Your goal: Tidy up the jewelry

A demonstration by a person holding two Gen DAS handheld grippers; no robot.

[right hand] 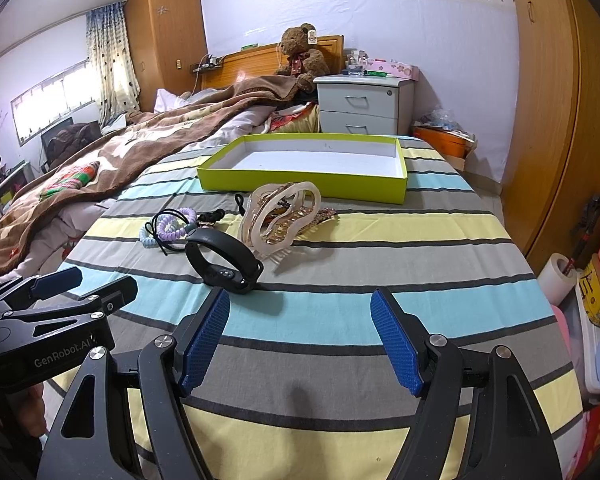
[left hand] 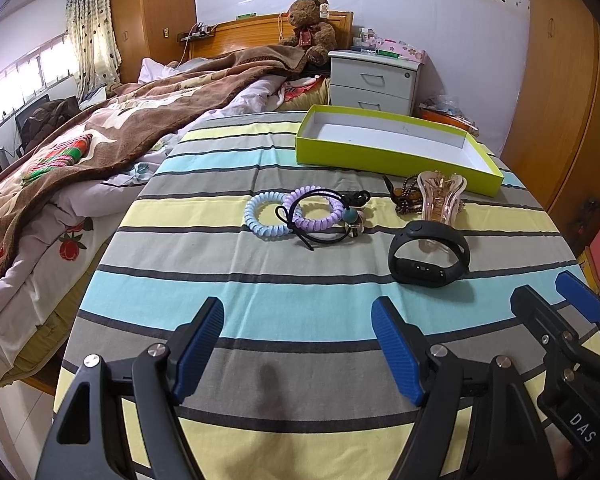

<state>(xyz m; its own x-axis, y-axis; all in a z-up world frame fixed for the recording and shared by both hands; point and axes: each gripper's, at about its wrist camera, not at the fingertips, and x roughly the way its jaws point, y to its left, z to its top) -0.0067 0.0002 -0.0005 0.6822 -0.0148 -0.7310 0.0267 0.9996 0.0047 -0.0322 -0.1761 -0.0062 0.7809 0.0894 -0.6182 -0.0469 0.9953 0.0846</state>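
Note:
On the striped cloth lie a blue coil hair tie [left hand: 262, 214], a purple coil hair tie [left hand: 314, 212] with a black cord, a black wristband [left hand: 428, 256] [right hand: 222, 264], a translucent beige hair claw [left hand: 440, 200] [right hand: 280, 214] and brown beads [left hand: 406, 196]. An empty lime-green box [left hand: 392, 140] [right hand: 304, 160] sits behind them. My left gripper [left hand: 298, 338] is open, low over the cloth in front of the hair ties. My right gripper [right hand: 300, 334] is open, just in front of the wristband, and also shows in the left wrist view [left hand: 556, 300].
A bed with a brown blanket [left hand: 100, 136] lies to the left. A white nightstand [left hand: 376, 80] and a teddy bear [left hand: 310, 28] stand behind. Wooden wardrobes [right hand: 560, 120] line the right. Boxes and a tape roll [right hand: 560, 276] sit past the table's right edge.

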